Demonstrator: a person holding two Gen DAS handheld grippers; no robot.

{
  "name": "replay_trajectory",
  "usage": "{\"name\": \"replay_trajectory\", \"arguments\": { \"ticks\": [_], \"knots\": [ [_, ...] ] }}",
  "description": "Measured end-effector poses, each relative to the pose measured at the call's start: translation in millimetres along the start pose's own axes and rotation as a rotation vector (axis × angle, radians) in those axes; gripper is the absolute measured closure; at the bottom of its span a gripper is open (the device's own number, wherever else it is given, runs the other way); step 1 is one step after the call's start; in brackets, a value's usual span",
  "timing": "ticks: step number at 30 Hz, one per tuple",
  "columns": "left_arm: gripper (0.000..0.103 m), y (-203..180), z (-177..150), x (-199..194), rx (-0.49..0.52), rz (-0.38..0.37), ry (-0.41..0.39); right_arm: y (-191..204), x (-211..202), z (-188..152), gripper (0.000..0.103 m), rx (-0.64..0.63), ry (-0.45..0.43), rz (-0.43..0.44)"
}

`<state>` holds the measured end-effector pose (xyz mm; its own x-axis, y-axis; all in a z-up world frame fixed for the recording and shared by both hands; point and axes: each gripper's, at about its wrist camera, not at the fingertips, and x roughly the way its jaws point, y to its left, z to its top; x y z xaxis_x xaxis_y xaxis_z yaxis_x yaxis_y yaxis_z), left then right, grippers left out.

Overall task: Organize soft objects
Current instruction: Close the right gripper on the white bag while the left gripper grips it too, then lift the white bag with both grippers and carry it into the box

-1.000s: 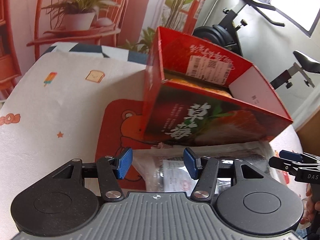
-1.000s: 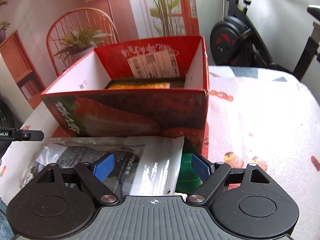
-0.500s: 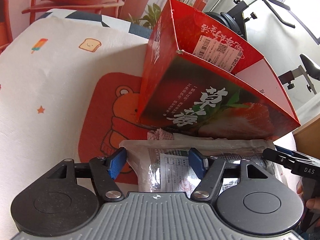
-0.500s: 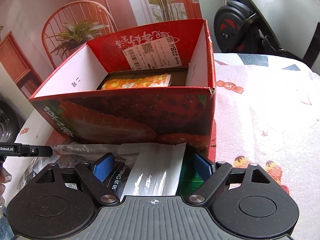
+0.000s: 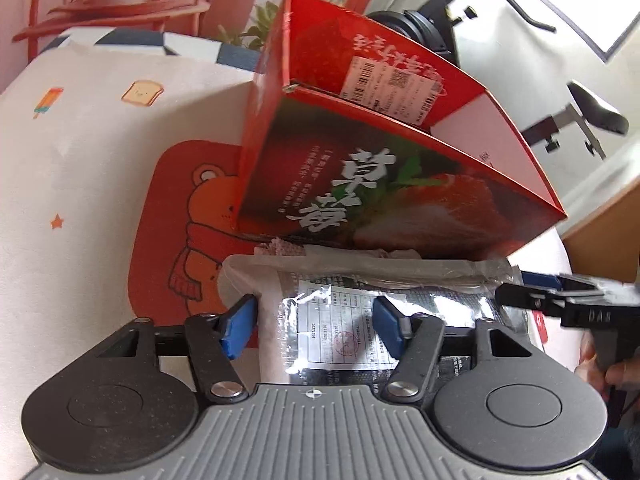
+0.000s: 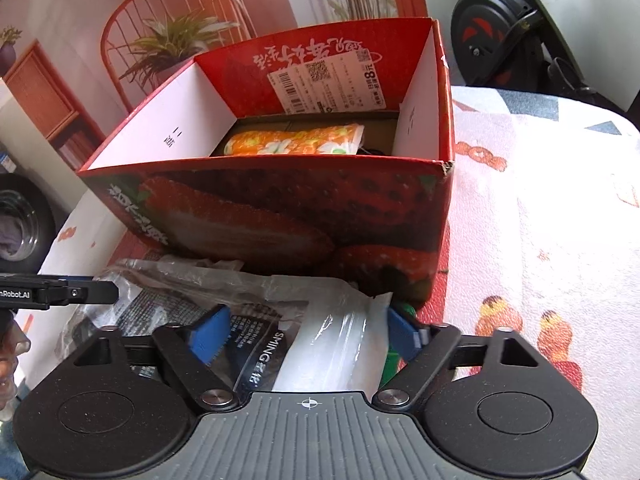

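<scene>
A clear plastic bag (image 5: 360,304) holding a dark folded item with a white printed label lay flat on the table, its far edge just in front of the red strawberry box (image 5: 384,184) — the two were close enough that the bag's crinkled top reached the foot of the box's front wall. The left gripper (image 5: 314,326) hung over the bag's left end with its blue pads set to either side of the labelled part; its jaws had just been closing, with the bag between them, and the left pad sat at the bag's edge while the right pad lay over the plastic, though whether they pressed it could not be told. The right gripper (image 6: 308,334) stood over the bag's other end, where the white, empty-looking part of the plastic rose between its blue pads; those jaws had also just been closing around the bag, still partly spread, and a firm pinch could not be made out. Something green (image 6: 394,356) showed under the right pad, beside the bag. Inside the open box lay a soft orange floral bundle (image 6: 294,144) against the far wall, below a white shipping label. The box sat partly on an orange bear mat (image 5: 180,220), on a pale tablecloth (image 6: 560,220) printed with small cartoons. An exercise bike (image 6: 500,40) stood behind the table.
</scene>
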<state>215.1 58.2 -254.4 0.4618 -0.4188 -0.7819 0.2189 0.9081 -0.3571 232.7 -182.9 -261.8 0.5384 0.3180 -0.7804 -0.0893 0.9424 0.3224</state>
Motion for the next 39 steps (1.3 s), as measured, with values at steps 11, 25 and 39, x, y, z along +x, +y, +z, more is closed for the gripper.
{"name": "replay_trajectory", "arguments": {
  "ticks": [11, 25, 39],
  "knots": [
    [0.053, -22, 5, -28, 0.095, -0.040, -0.051, 11, -28, 4, 0.065, -0.028, -0.021, 0.044],
    [0.066, -45, 4, -82, 0.206, -0.040, -0.260, 39, -107, 15, 0.088, -0.247, -0.323, -0.013],
    [0.066, -42, -14, -74, 0.230, -0.070, -0.201, 49, -106, -26, 0.088, -0.378, -0.386, -0.073]
  ]
}}
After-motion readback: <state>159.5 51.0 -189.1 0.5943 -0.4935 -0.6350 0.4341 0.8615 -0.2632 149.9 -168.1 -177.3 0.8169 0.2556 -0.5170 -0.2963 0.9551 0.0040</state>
